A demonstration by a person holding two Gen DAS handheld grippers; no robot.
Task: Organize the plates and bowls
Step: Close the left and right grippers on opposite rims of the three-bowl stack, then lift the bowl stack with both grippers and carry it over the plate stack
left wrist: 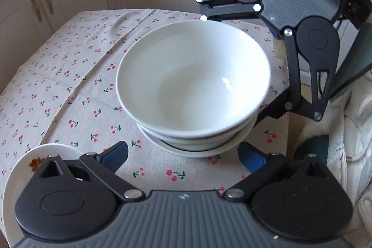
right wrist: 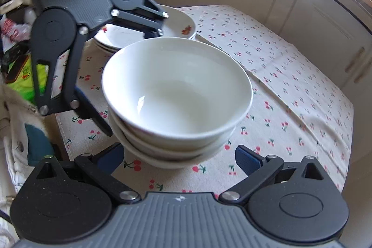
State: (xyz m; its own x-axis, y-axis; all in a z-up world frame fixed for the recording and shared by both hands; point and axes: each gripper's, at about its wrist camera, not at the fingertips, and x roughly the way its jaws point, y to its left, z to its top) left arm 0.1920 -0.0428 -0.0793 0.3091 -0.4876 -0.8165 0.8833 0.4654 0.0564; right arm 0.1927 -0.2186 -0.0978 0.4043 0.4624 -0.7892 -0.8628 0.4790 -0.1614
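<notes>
Your left gripper (left wrist: 183, 158) and right gripper (right wrist: 179, 158) both hang with jaws released around the stack of white bowls (left wrist: 194, 85) on the bench (left wrist: 69, 76), plates (right wrist: 179, 22) just beside.

I have 3 nested white bowls (left wrist: 194, 85) mid-table, blocking the way between my left gripper (left wrist: 183, 156) and right gripper (right wrist: 179, 158); both stand wide with nothing between the fingers. The cherry-print tablecloth (left wrist: 69, 66) lies bare beyond the bowls. A stack of plates (right wrist: 179, 22) crowds my left gripper's side. Bags and packets (right wrist: 18, 57) clutter the table's near edge.
</notes>
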